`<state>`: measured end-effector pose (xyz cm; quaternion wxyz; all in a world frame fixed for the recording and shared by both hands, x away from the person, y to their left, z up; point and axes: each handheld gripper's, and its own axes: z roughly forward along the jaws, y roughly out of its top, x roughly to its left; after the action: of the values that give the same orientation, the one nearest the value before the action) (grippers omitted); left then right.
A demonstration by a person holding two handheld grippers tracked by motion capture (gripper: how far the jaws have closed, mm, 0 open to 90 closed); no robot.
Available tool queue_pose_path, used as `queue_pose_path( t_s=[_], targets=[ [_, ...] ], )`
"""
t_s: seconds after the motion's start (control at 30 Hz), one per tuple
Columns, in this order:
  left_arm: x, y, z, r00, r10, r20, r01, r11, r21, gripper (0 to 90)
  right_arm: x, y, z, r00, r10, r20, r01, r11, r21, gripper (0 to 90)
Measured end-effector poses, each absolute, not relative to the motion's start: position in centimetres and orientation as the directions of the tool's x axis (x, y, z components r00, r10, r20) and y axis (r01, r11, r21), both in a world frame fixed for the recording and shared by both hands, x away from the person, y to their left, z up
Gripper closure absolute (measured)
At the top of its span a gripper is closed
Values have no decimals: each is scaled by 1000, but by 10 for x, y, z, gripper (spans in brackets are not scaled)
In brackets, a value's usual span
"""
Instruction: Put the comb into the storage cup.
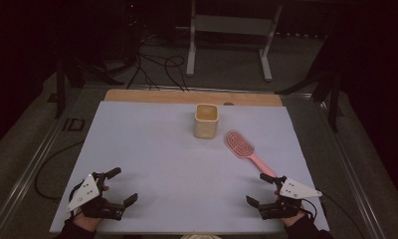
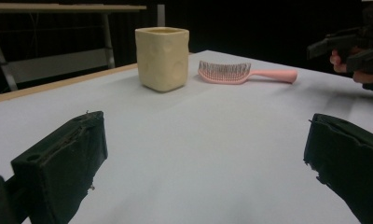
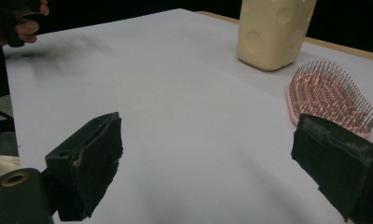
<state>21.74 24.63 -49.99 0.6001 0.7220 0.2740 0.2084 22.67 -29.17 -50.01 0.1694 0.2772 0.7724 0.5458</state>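
A cream square cup (image 1: 206, 120) stands upright near the far middle of the pale mat (image 1: 152, 149). It appears as well in the left gripper view (image 2: 162, 58) and the right gripper view (image 3: 274, 31). A pink hairbrush (image 1: 244, 149) lies bristles up to the cup's right, handle toward the near right (image 2: 231, 73) (image 3: 331, 97). My left gripper (image 1: 123, 186) rests open at the near left corner, holding nothing (image 2: 203, 154). At the near right, my right gripper (image 1: 259, 187) is open too, just short of the brush handle (image 3: 205, 154).
A wooden table edge (image 1: 187, 96) runs behind the mat. Beyond it are a white metal frame (image 1: 229, 30) and black cables (image 1: 157, 67) on the dark floor. The other hand and its gripper (image 2: 357, 51) show at the right of the left gripper view.
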Motion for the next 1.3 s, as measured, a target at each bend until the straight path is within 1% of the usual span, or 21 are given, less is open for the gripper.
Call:
queue_pose_path(
  t_s=[0.27, 0.5, 0.7, 0.97, 1.3],
  targets=[
    [218, 247, -500, 753, 657, -26, 147, -129, 981, 1, 226, -291, -499, -795, 606, 37, 256, 278, 926, 84],
    [217, 246, -500, 759, 650, -39, 165, -133, 977, 1, 227, -290, -498, -791, 609, 66, 291, 278, 915, 84],
    [217, 246, -501, 757, 652, -38, 175, -146, 974, 1, 227, -289, -498, -782, 621, 45, 284, 292, 913, 85],
    [221, 245, -504, 726, 687, -29, 211, -182, 960, 1, 227, -290, -497, -780, 624, 40, 280, 291, 915, 85],
    [220, 246, -503, 718, 696, -25, 205, -177, 963, 1, 227, -288, -494, -785, 618, 44, 286, 298, 910, 85]
  ],
)
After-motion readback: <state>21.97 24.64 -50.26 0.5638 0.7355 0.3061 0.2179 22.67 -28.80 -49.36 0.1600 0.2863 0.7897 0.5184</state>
